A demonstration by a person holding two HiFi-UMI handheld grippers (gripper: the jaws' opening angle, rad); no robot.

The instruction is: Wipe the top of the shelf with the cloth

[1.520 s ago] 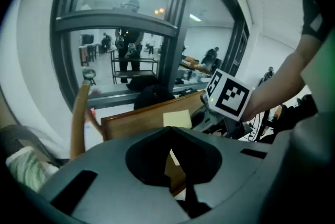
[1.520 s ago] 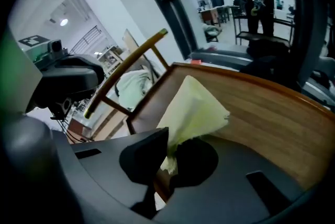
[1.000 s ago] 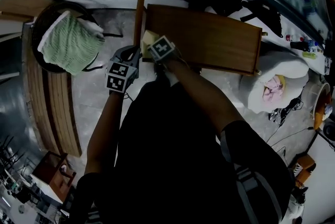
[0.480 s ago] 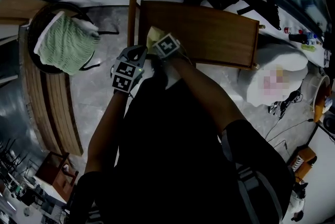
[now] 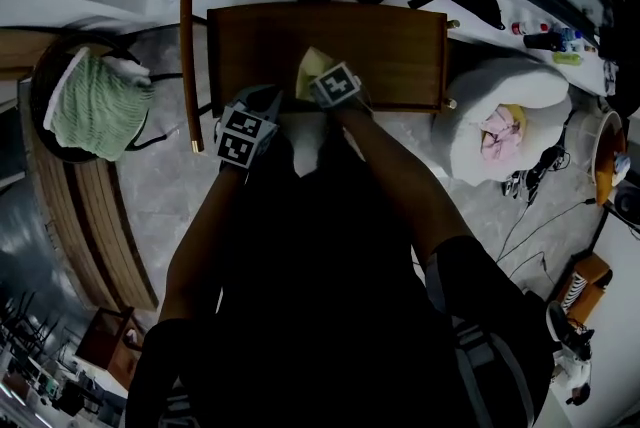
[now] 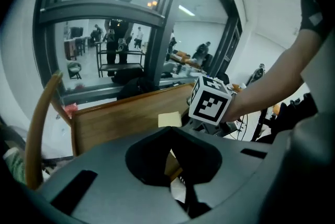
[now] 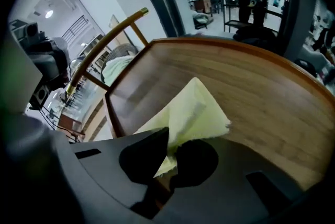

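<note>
My right tongs (image 7: 168, 154) clamp the cloth (image 7: 194, 109) on the shelf (image 7: 264, 94), mid-wipe, I judge. My left tongs (image 6: 174, 166) sit together, empty. Next I'd sweep right.

Black top (image 5: 330, 276); grey left claw (image 6: 171, 157), right claw (image 7: 170, 154); marker cubes (image 5: 238, 136).

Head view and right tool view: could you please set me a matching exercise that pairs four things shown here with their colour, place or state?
Things:
1. cloth
2. shelf top
3. folded towel
4. right tool

Descriptions:
A. green, off to the left of the shelf top
B. shut on fabric
C. pale yellow, lying on the wood
D. brown wood, partly covered

Pairs: 1-C, 2-D, 3-A, 4-B
</note>
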